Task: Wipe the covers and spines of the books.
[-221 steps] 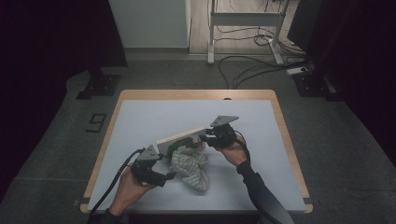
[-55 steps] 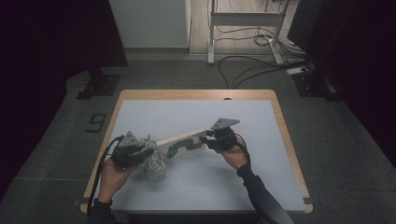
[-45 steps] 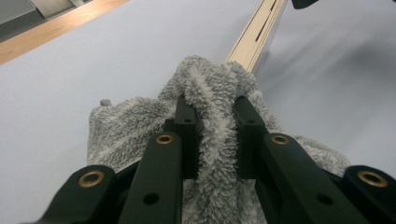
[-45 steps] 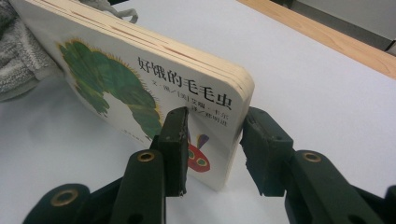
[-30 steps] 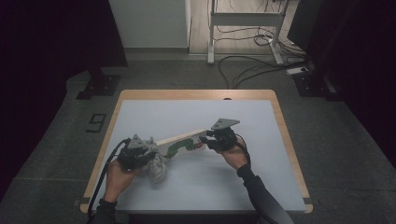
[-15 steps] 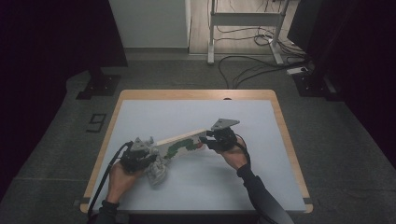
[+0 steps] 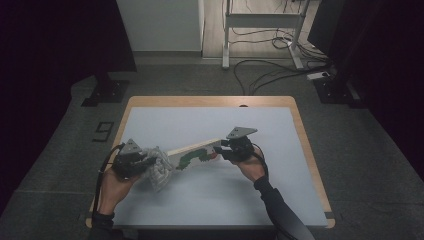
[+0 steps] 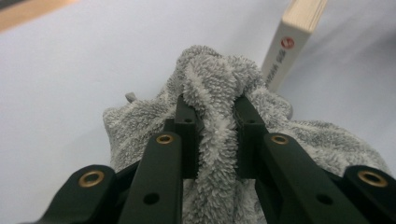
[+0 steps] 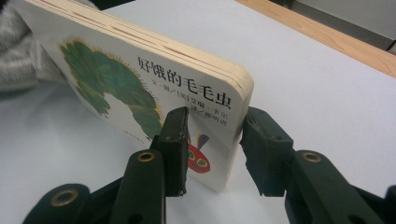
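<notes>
A thick board book [image 7: 192, 151] with a green caterpillar on its white cover [image 9: 140, 88] stands on edge across the table's middle. My right gripper [image 7: 223, 150] [image 9: 212, 149] is shut on its right end, one pad on the cover and one behind. A bunched grey towel [image 7: 159, 167] [image 8: 219, 112] sits at the book's left end. My left gripper [image 7: 145, 162] [image 8: 215, 135] is shut on a fold of that towel, which bulges up between the jaws. In the left gripper view the book's end [image 8: 292, 42] rises just past the towel.
The pale grey table top [image 7: 210, 200] has a wooden rim [image 7: 305, 145]. Dark floor surrounds it, with cables and a metal stand [image 7: 260, 35] beyond the far edge. Each gripper's cable trails back along the person's forearm.
My left gripper has carried the towel to the right and slightly up, closer against the book's left end. The right gripper and the book have stayed put.
</notes>
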Demonstrator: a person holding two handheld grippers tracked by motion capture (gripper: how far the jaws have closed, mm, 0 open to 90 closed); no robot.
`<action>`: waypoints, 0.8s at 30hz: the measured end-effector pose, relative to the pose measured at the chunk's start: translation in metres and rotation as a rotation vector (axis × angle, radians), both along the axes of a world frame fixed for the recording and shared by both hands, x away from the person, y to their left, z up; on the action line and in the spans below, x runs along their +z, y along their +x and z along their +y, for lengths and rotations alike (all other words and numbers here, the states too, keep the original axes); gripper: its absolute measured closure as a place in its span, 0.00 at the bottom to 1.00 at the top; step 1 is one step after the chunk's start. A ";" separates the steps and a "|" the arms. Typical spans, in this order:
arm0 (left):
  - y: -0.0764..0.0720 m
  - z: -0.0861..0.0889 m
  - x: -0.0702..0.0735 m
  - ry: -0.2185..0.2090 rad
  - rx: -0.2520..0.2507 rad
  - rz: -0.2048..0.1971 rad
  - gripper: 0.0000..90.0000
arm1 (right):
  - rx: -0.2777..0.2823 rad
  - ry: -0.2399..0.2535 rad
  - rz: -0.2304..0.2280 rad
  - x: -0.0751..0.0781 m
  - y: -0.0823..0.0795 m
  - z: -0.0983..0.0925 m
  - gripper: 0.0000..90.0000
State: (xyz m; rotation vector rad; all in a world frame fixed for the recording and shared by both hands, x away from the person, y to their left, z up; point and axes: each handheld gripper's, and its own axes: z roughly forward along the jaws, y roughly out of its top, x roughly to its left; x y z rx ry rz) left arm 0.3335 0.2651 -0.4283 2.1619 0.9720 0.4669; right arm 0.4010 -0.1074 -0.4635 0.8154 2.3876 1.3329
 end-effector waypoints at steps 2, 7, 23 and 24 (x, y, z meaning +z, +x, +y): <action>0.000 0.003 0.008 0.003 0.006 -0.012 0.84 | -0.001 0.001 0.000 0.000 0.000 0.000 0.67; 0.003 0.011 0.022 0.010 0.030 -0.035 0.84 | -0.002 0.007 0.001 0.000 0.000 0.000 0.67; 0.038 0.033 0.028 0.030 0.130 -0.049 0.84 | 0.002 0.003 0.002 0.000 0.001 0.000 0.67; 0.040 0.033 0.027 0.029 0.133 -0.048 0.84 | 0.001 0.003 0.003 0.000 0.001 0.000 0.67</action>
